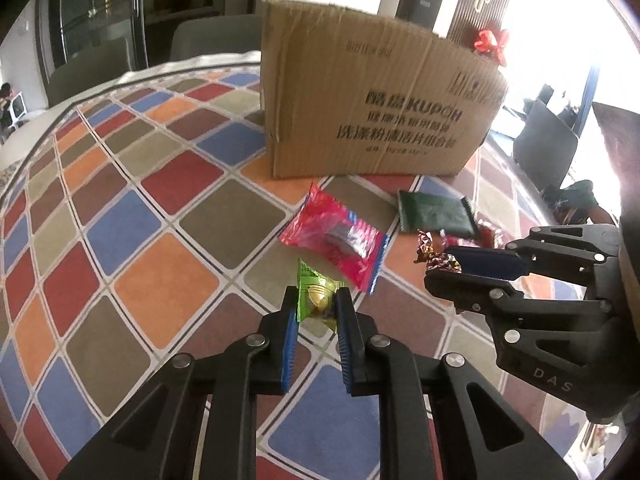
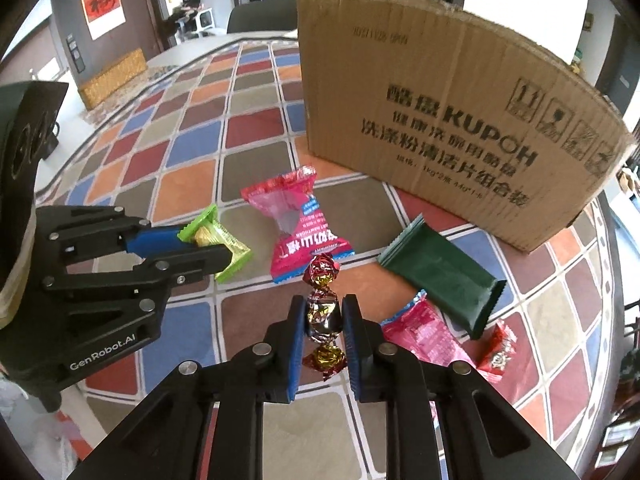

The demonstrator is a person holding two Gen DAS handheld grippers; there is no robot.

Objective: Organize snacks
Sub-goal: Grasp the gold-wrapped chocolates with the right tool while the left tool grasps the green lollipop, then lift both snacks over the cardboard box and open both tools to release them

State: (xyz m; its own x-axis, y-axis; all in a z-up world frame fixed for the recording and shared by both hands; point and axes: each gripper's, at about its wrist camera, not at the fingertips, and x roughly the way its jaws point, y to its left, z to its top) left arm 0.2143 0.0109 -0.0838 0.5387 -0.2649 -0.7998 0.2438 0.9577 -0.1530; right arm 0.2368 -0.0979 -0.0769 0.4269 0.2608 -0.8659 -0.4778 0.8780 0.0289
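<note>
On the left, the left gripper (image 1: pixel 316 304) is clamping a green candy packet (image 1: pixel 318 300) between its blue pads (image 1: pixel 289 344), pinching it across the middle, where a round gold sweet is showing through the clear wrapper. In the right wrist view the same packet (image 2: pixel 218 242) is sticking out past the fingertips just above the checked tablecloth (image 2: pixel 188 152), with both crimped ends hanging free. It is looking very light and crinkly; the film is probably slippery, so gripping over the hard sweet rather than the flat ends seems the safer hold.

Next across, a pink packet (image 2: pixel 298 224) is lying flat on the cloth, untouched. It is likely soft and puffy, best taken across its narrower waist.

In front of it, the right gripper (image 2: pixel 323 312) is squeezing a string of red and gold foil sweets (image 2: pixel 322 308), its pads closed on the middle one while the others are dangling above and below. The foil is looking thin and easy to crush, and the string may be swinging when carried.

Further right, a dark green bar (image 2: pixel 440 276) is lying flat beside another pink packet (image 2: pixel 424 332) and a small red sweet (image 2: pixel 496 354). Behind them all, the cardboard box (image 2: pixel 460 112) is standing upright, presumably where the snacks are going.
</note>
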